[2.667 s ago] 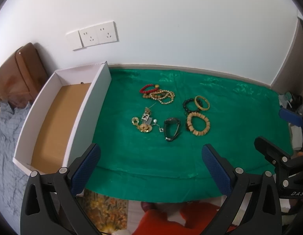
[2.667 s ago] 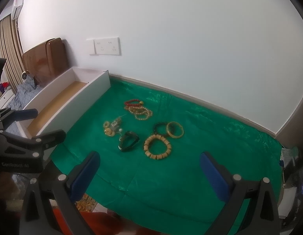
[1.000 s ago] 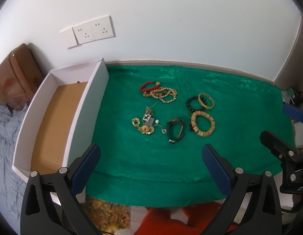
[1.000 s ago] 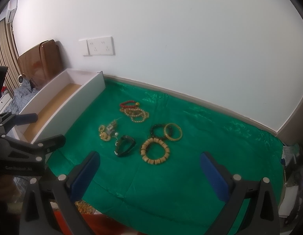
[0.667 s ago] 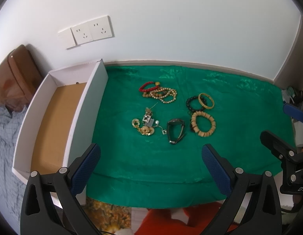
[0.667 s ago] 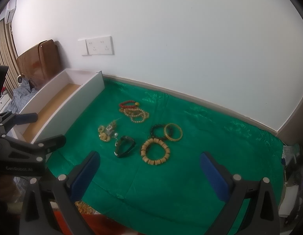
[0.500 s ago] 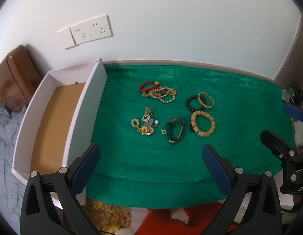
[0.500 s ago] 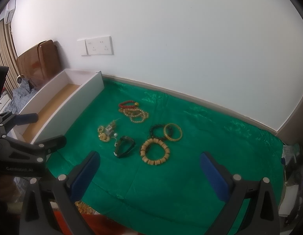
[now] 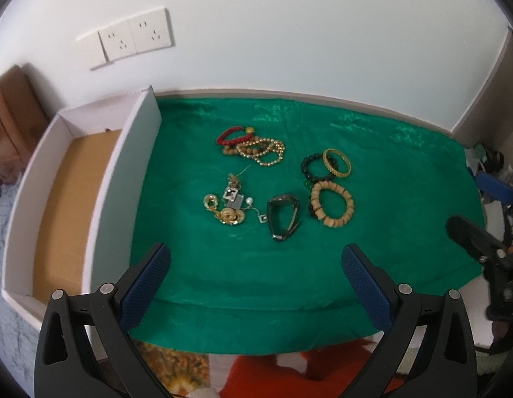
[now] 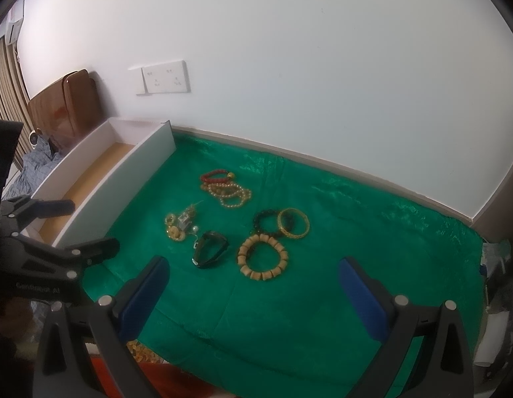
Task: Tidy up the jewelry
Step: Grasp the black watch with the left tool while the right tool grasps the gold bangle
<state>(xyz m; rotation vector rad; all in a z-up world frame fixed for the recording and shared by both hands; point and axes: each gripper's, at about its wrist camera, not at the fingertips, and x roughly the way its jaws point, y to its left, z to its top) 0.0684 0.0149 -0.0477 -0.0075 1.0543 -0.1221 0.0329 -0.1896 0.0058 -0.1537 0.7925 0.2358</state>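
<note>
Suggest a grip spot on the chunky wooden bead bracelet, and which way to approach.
Probably straight down on the wooden bead bracelet, one finger inside the ring, one outside, pinching the bare near-right arc. It lies flat on the green cloth; its far-left side crowds the black bead bracelet.

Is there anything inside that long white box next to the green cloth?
The long white box shows only its bare tan cardboard floor; no jewelry appears inside. The strip of floor along its near wall is hidden in the right wrist view.
</note>
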